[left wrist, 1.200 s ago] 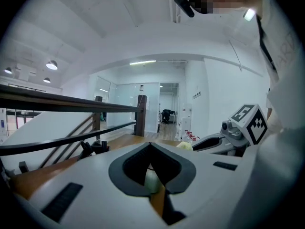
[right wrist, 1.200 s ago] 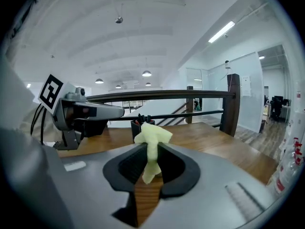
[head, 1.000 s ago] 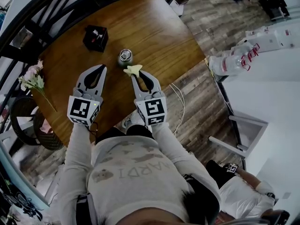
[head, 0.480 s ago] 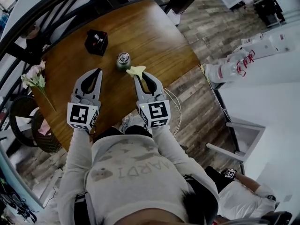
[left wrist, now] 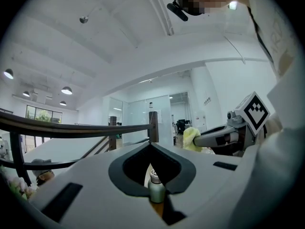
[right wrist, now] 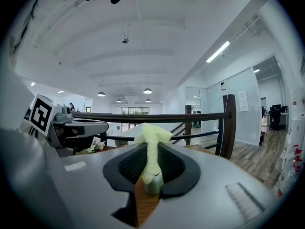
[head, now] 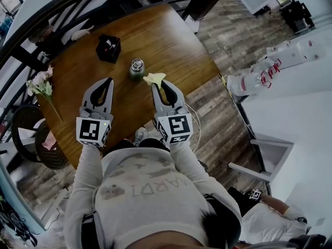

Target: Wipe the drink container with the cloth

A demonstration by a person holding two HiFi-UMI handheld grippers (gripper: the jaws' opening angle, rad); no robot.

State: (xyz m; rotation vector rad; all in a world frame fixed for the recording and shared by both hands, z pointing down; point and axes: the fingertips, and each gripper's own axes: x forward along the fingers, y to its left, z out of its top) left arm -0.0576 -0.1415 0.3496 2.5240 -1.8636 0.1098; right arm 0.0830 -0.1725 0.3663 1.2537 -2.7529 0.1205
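Observation:
A small green drink can [head: 137,68] stands upright on the round wooden table [head: 176,40]. My right gripper [head: 157,83] is shut on a pale yellow cloth [head: 154,78], held just right of the can and a little nearer to me. In the right gripper view the cloth [right wrist: 152,142] sticks up from the closed tips, and the can [right wrist: 152,184] shows through the gap behind them. My left gripper [head: 108,81] hovers to the can's left, shut on nothing. The left gripper view shows the can [left wrist: 156,187] beyond the jaws and the cloth [left wrist: 191,138] at the right.
A black box [head: 109,48] sits on the table beyond the can. Pink flowers [head: 39,85] lie at the table's left edge. A dark railing [right wrist: 157,117] runs behind the table. Wood floor and a white machine [head: 262,66] lie to the right.
The right gripper and cloth have drifted slightly right. The can and left gripper keep their places; the head camera has shifted a little.

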